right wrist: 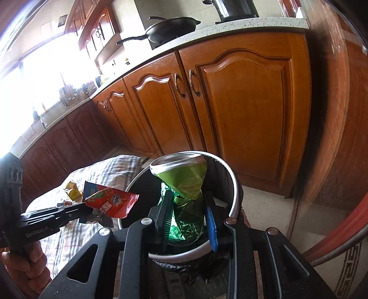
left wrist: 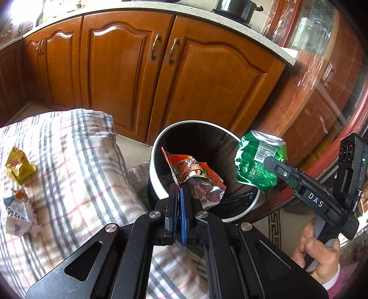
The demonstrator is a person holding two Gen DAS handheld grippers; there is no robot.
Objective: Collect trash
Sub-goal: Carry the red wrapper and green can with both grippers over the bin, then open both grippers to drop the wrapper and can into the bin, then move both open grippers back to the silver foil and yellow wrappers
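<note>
My left gripper [left wrist: 179, 187] is shut on an orange-red snack wrapper [left wrist: 193, 171] with a foil inside, held over the near rim of a round trash bin [left wrist: 158, 147] lined with a black bag. My right gripper [right wrist: 187, 197] is shut on a crushed green can [right wrist: 184, 184], held above the bin [right wrist: 234, 184] mouth. In the left wrist view the can [left wrist: 260, 158] hangs at the bin's right rim, with the right gripper [left wrist: 268, 161] on it. The right wrist view shows the wrapper [right wrist: 110, 201] left of the bin, in the left gripper [right wrist: 88, 208].
A checked cloth [left wrist: 76, 174] covers the surface left of the bin, with a yellow wrapper [left wrist: 19, 166] and a white crumpled wrapper [left wrist: 17, 212] on it. Wooden kitchen cabinets [left wrist: 138, 76] stand behind, with a pot [left wrist: 237, 8] and a pan [right wrist: 170, 28] on the counter. A wooden cupboard [left wrist: 322, 92] rises on the right.
</note>
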